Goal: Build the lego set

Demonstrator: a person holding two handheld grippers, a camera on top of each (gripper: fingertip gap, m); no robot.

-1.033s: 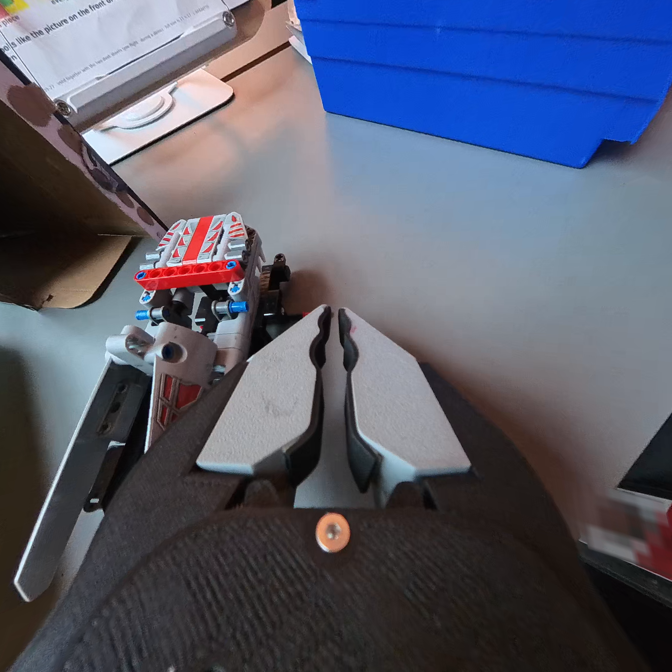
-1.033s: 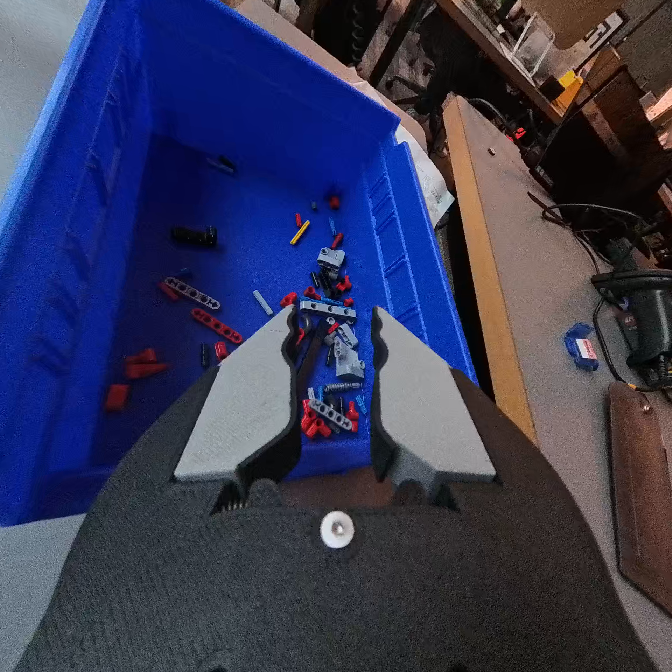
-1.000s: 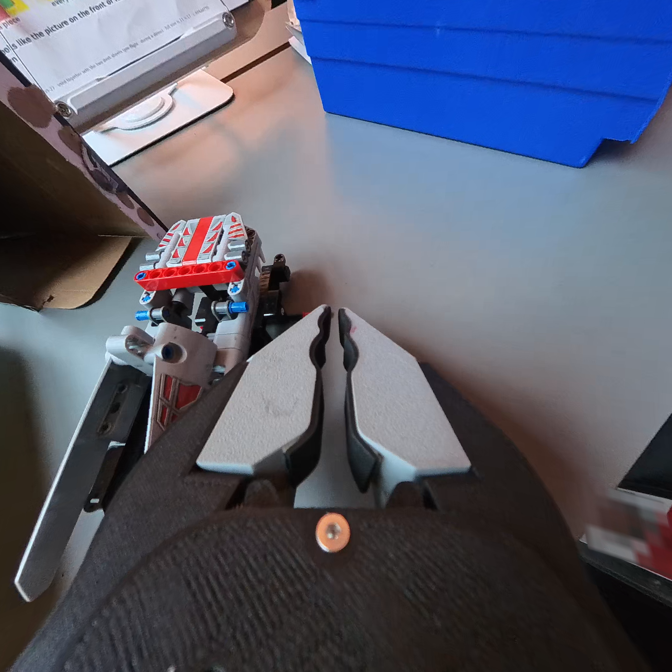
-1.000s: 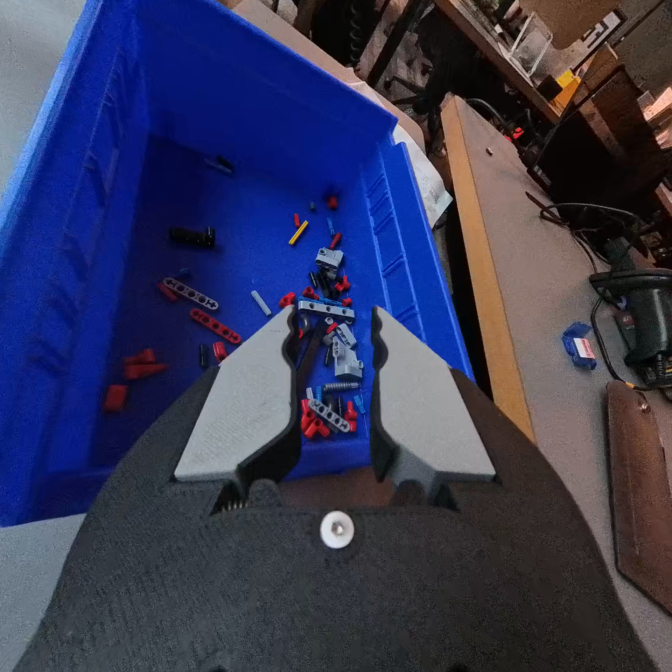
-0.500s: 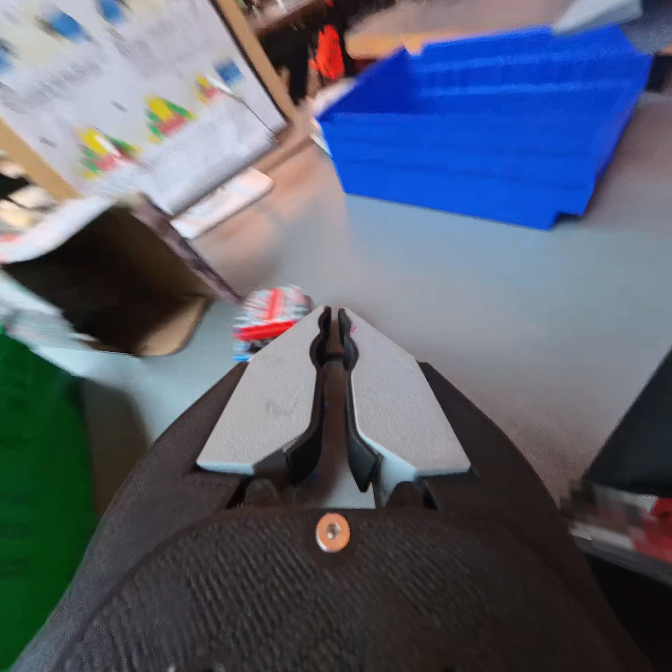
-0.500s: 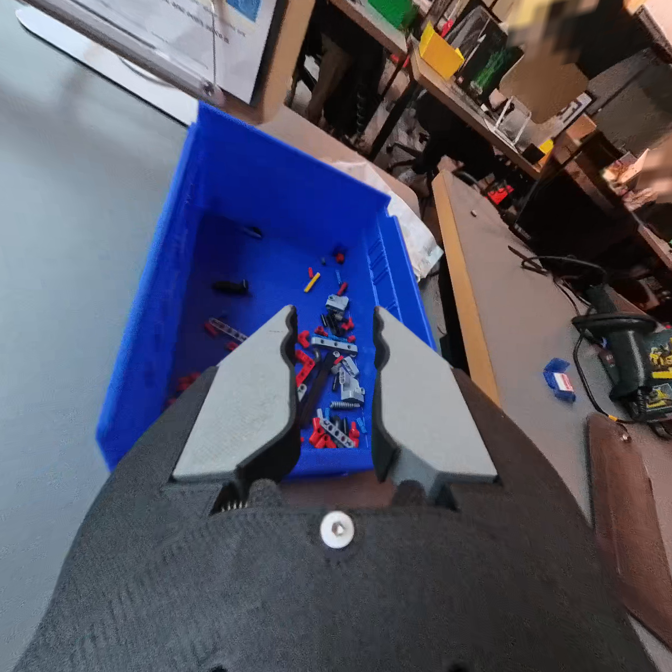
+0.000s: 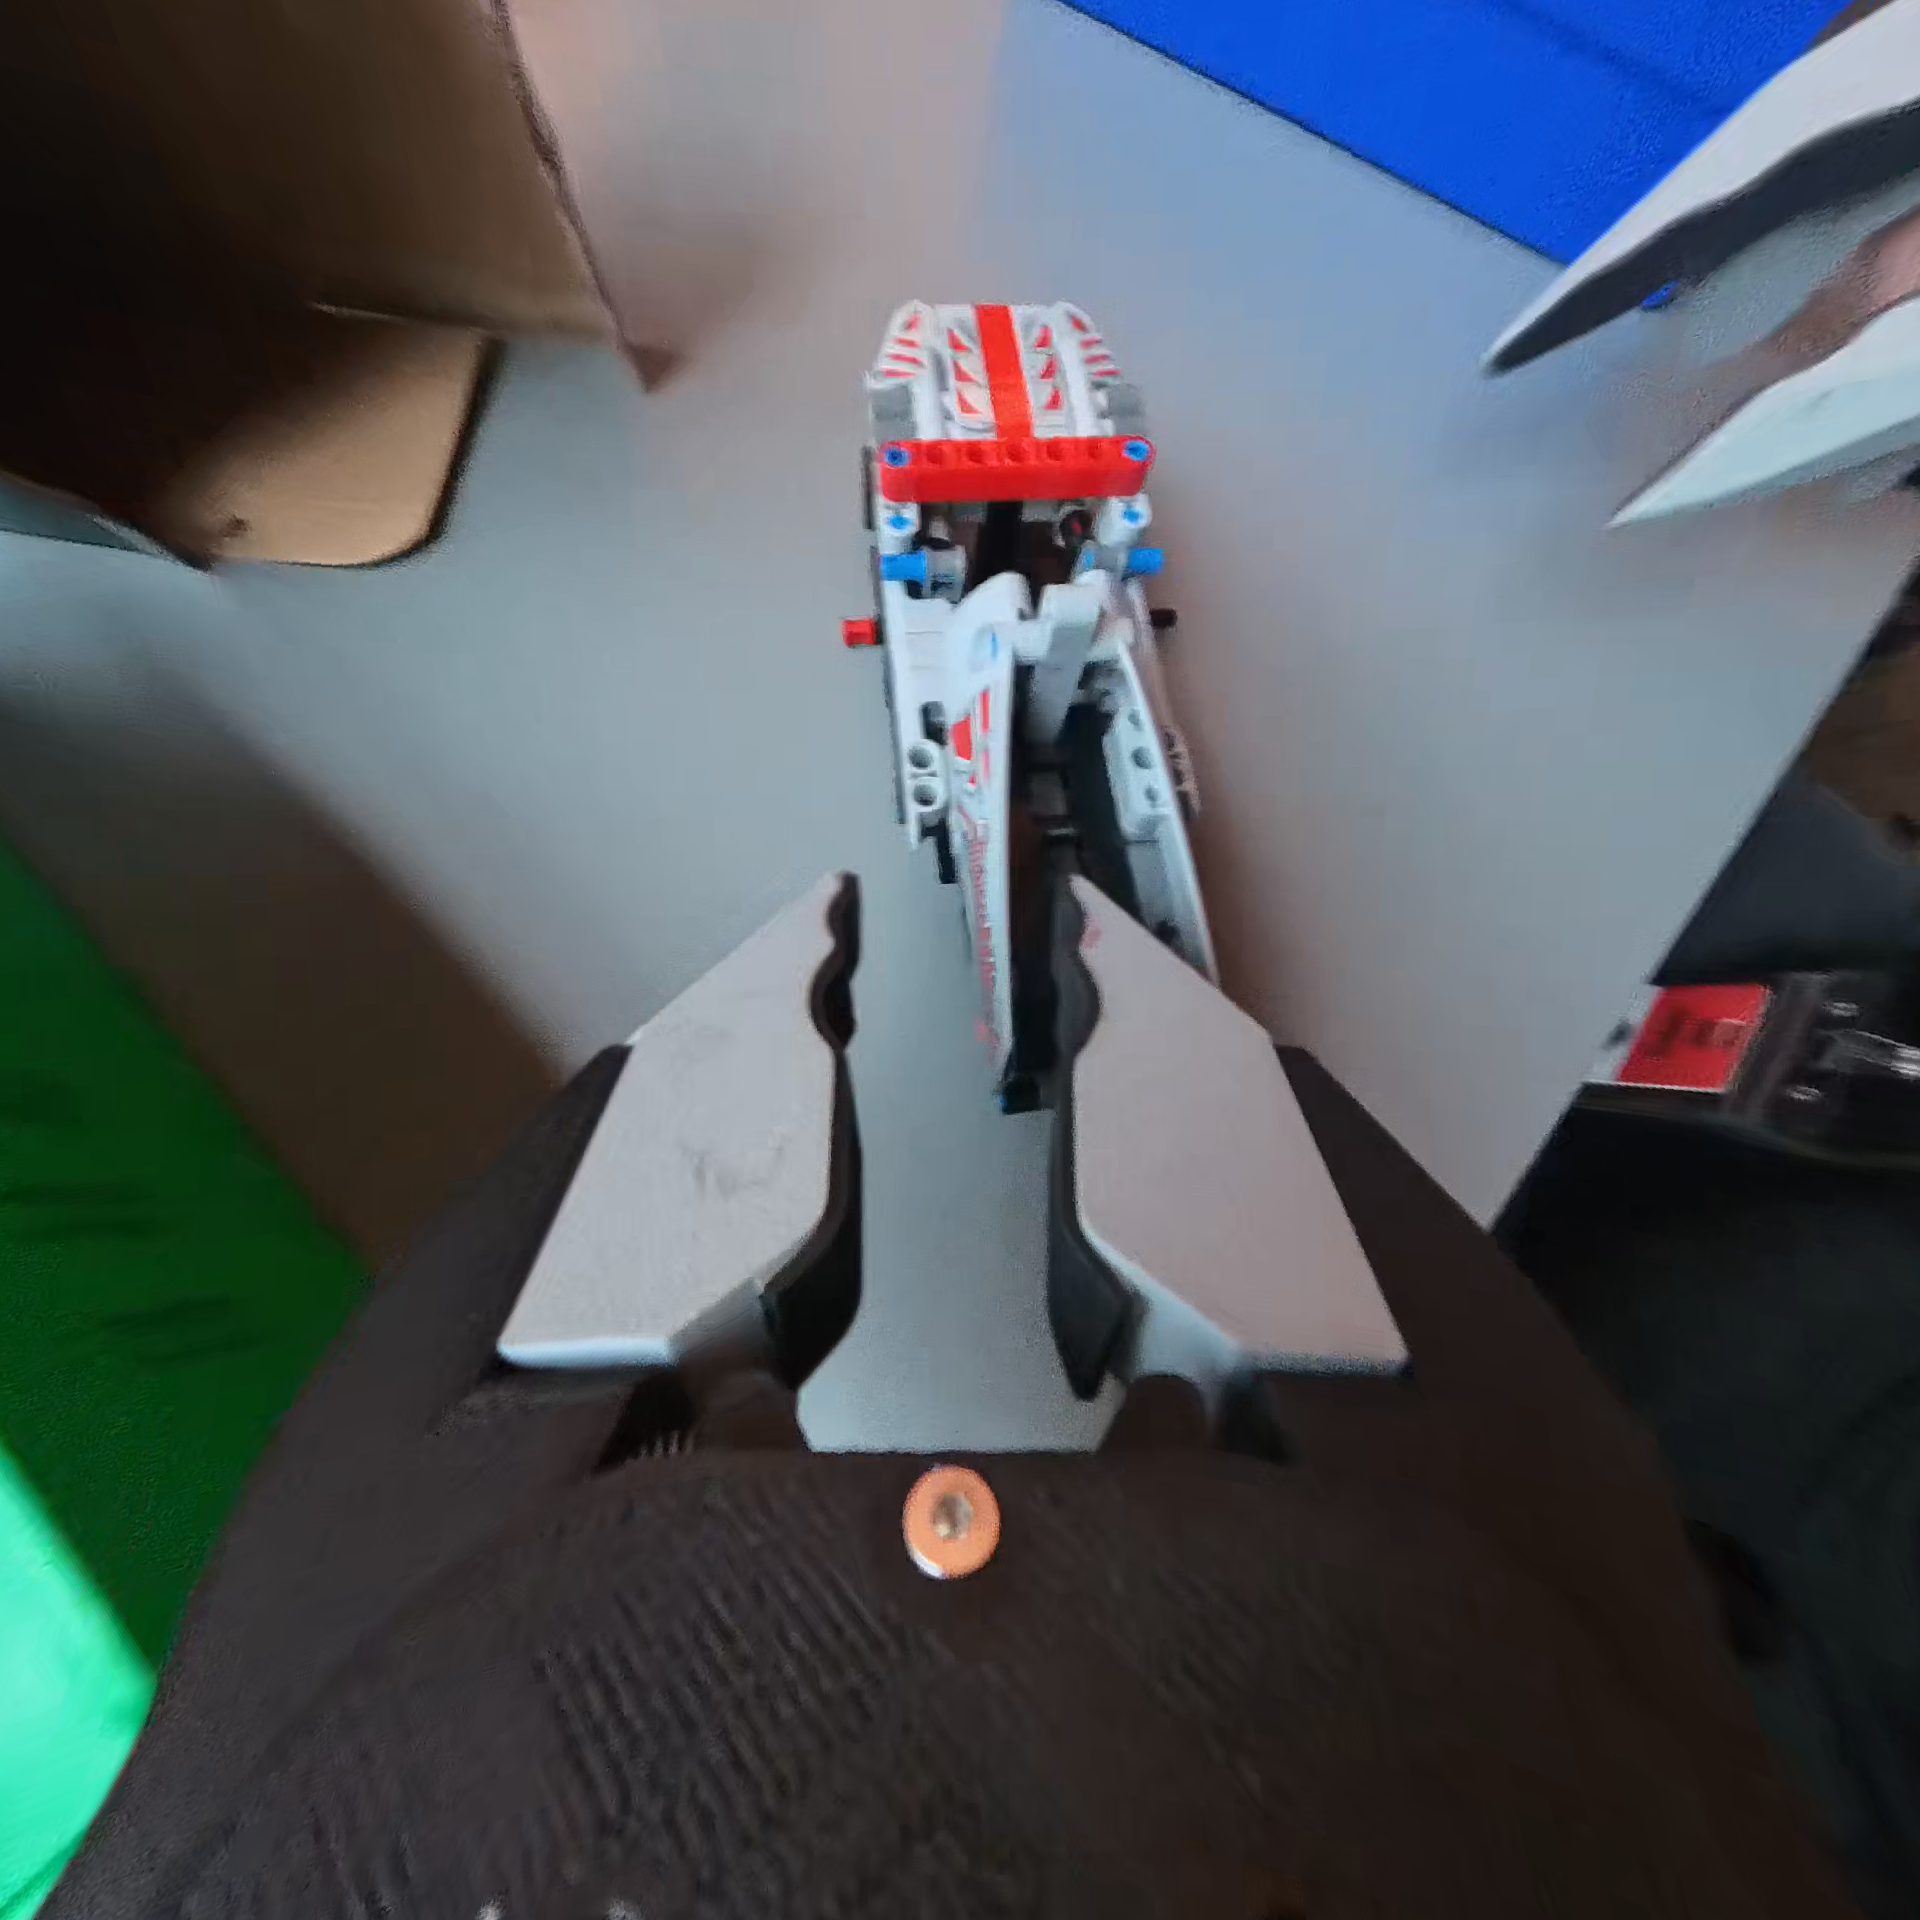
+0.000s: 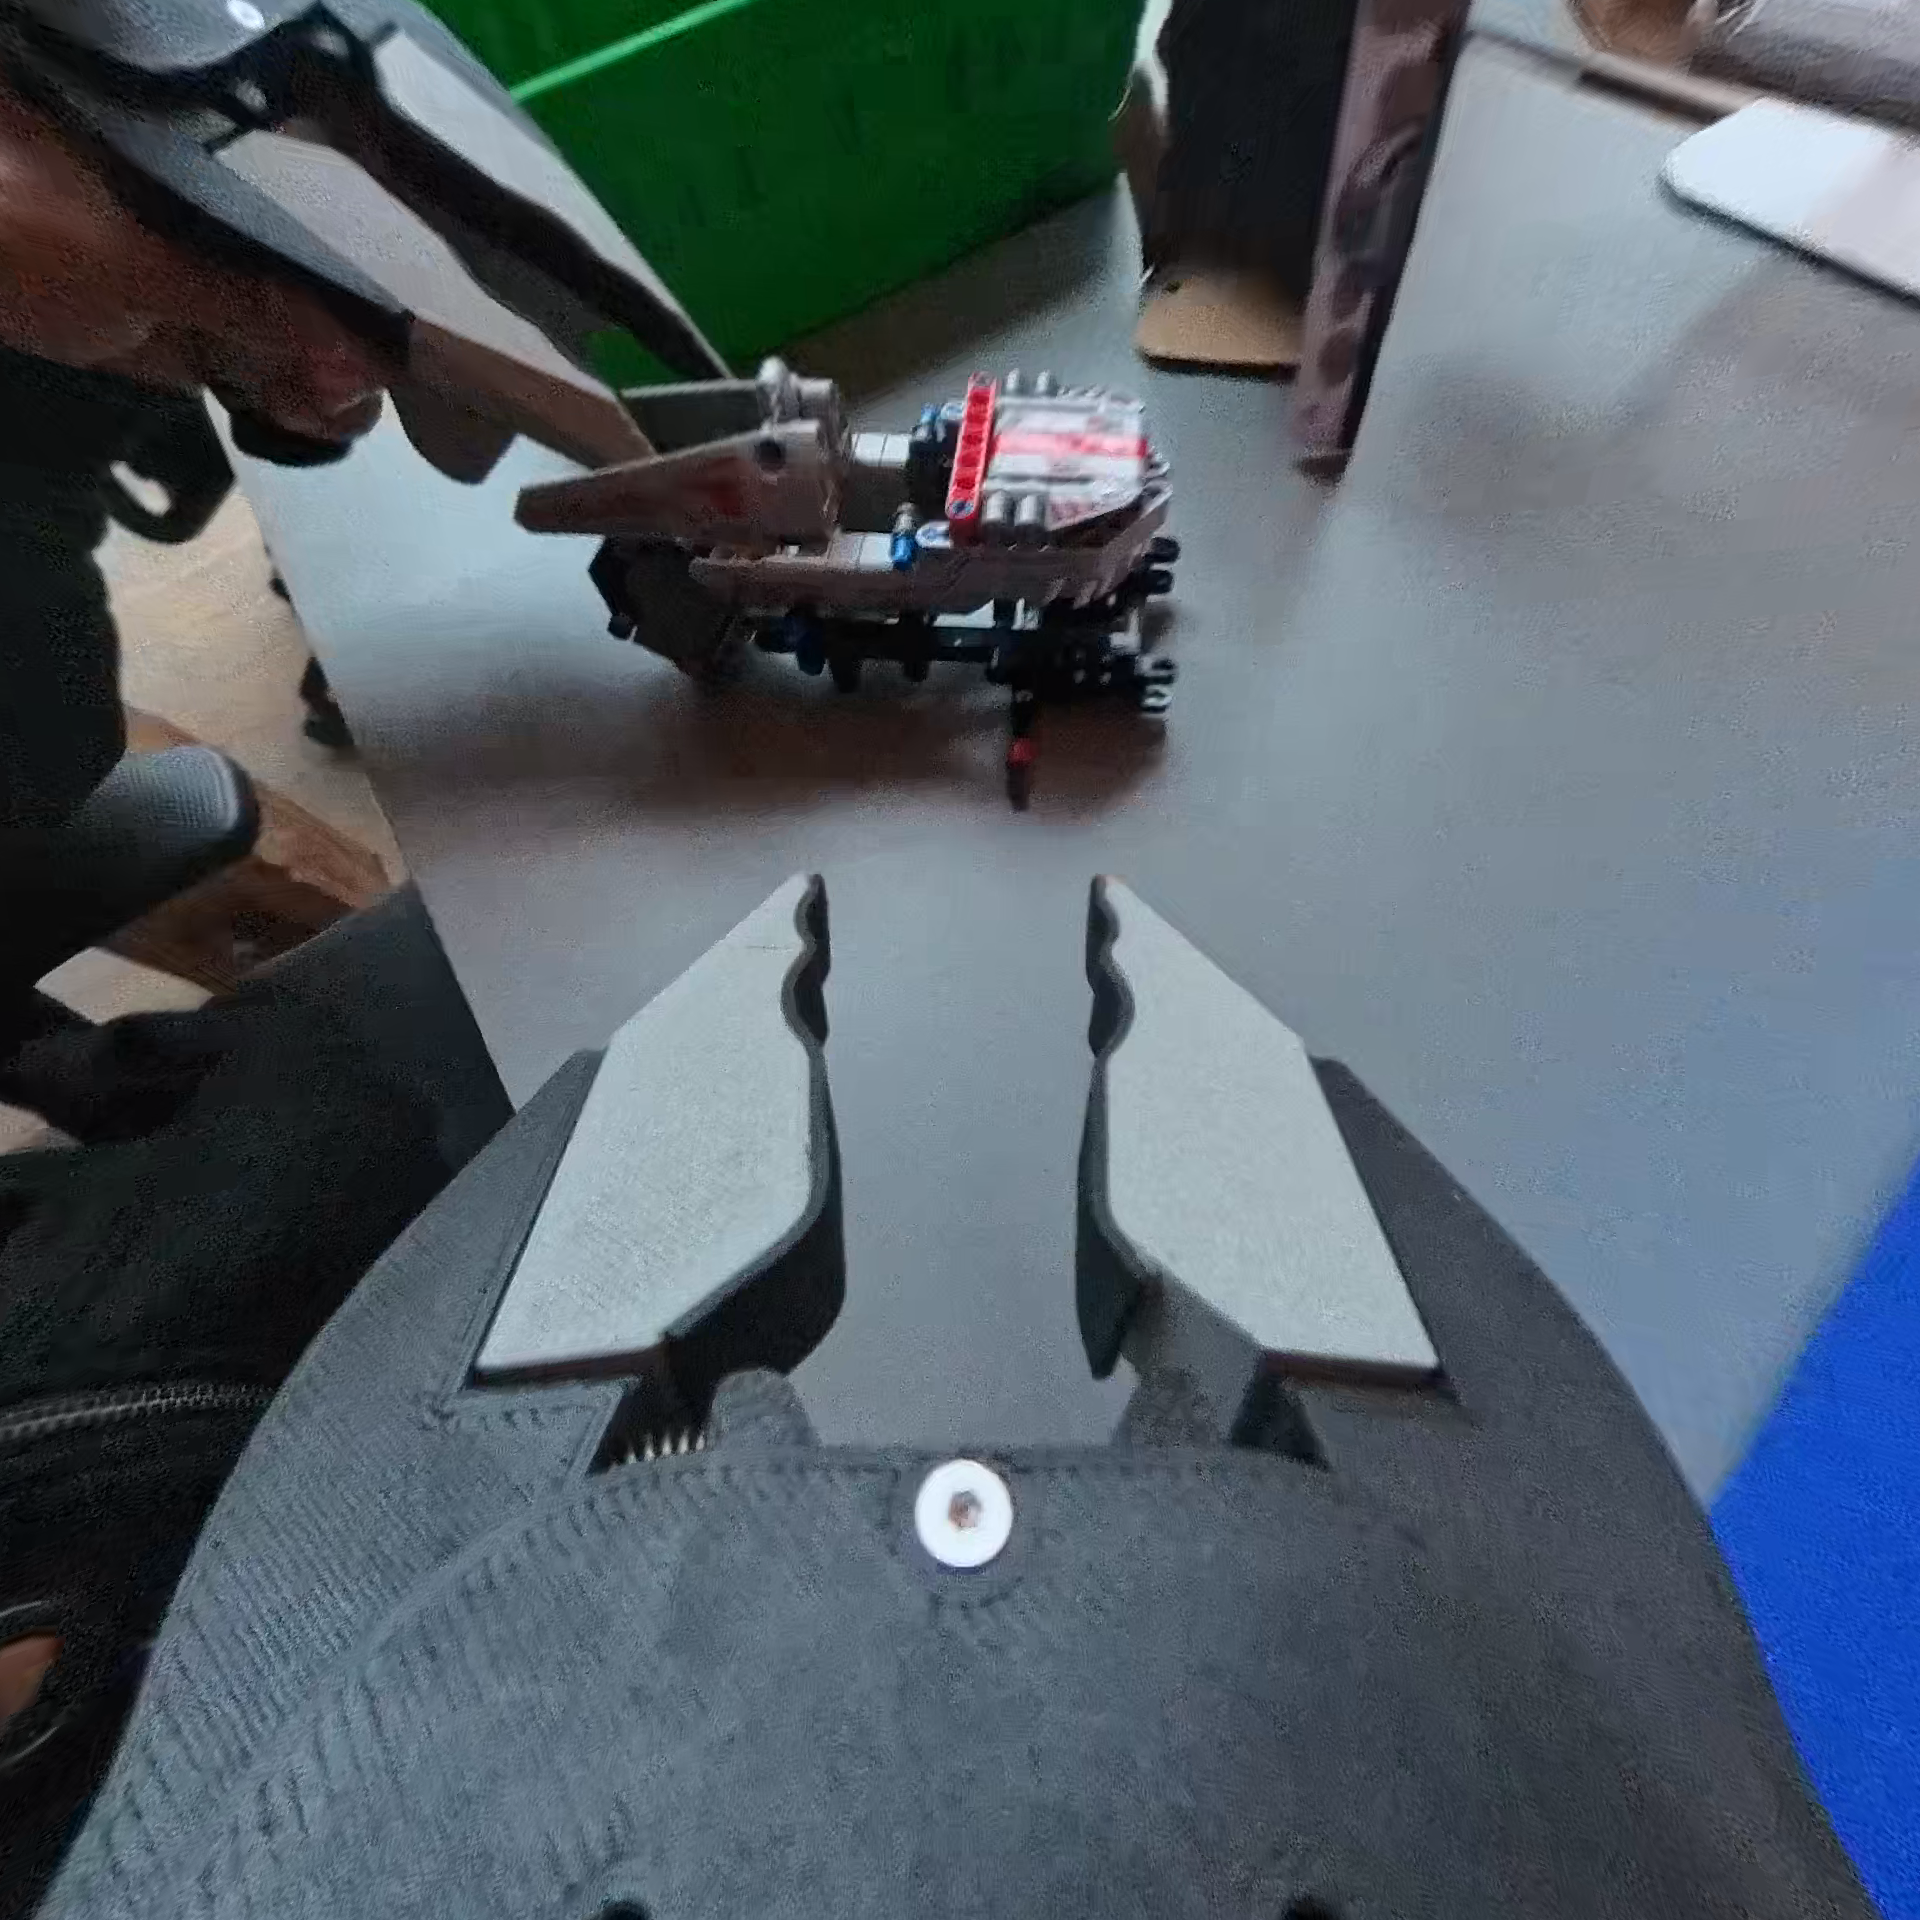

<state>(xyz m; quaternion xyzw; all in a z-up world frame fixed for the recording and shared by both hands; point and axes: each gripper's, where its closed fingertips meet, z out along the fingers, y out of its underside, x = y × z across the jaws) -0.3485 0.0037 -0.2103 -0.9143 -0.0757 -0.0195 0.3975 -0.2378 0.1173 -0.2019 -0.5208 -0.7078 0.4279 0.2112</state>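
- The blue bin point(image 7: 1507, 114) stands at the tabletop's point(image 7: 623, 727) far edge in the left wrist view; its contents are hidden.
- A green bin point(image 8: 831, 156) stands beyond the model, contents unseen.
- The lego model point(image 7: 1023, 644) sits mid-tabletop, near an open cardboard box point(image 7: 260, 260).
- The left gripper point(image 7: 961, 925) is spread, with the model's tapered end between its fingers; whether they touch it I cannot tell.
- The right gripper point(image 8: 956, 925) is spread and empty, near the model's side.
- Bare tabletop lies between the right gripper and the model.
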